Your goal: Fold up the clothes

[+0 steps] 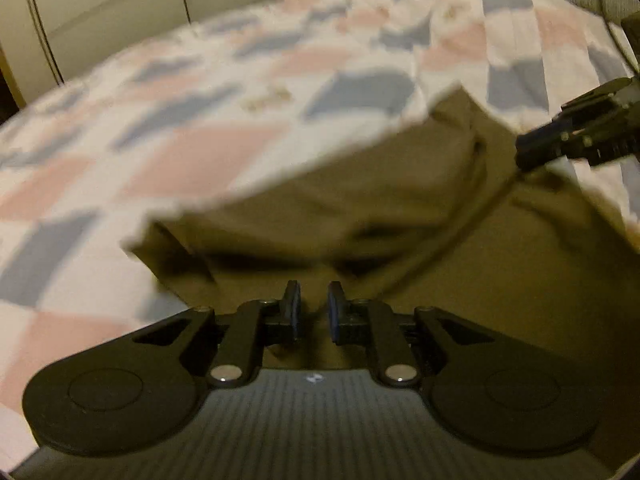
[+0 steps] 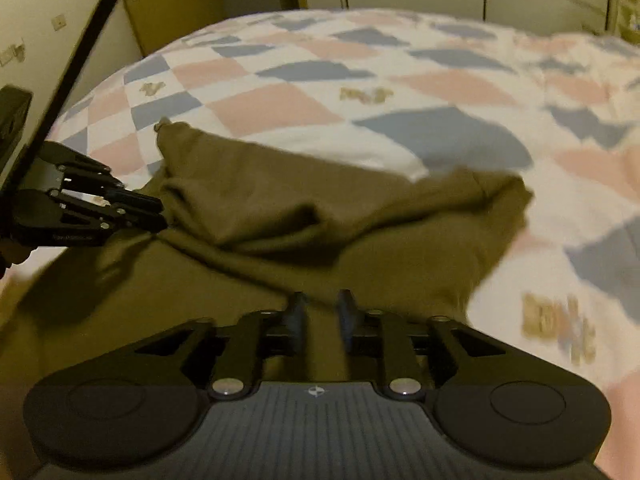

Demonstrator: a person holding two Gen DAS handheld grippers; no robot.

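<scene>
The olive garment (image 2: 320,216) lies on the bed's checked quilt (image 2: 400,92), spread toward the camera side of it, with one part already turned over onto the rest so a doubled flap sits on top, its edge uneven and a corner puckered at the right of the garment. The cloth is plain, soft and limp, with loose ridges across the flap; both views are blurred.

The main risk, as I judge it, is that the fold goes crooked: the two tools sit at different points along the garment's near part, and an uneven pull would drag the flap askew or bunch it. Limp cloth could also slip out of a shallow pinch and drop back in a heap.

The left tool (image 1: 314,308) has its fingers close together over the garment; whether cloth is between them I cannot tell. The right tool (image 2: 320,316) looks the same, narrow gap, grip uncertain.
</scene>
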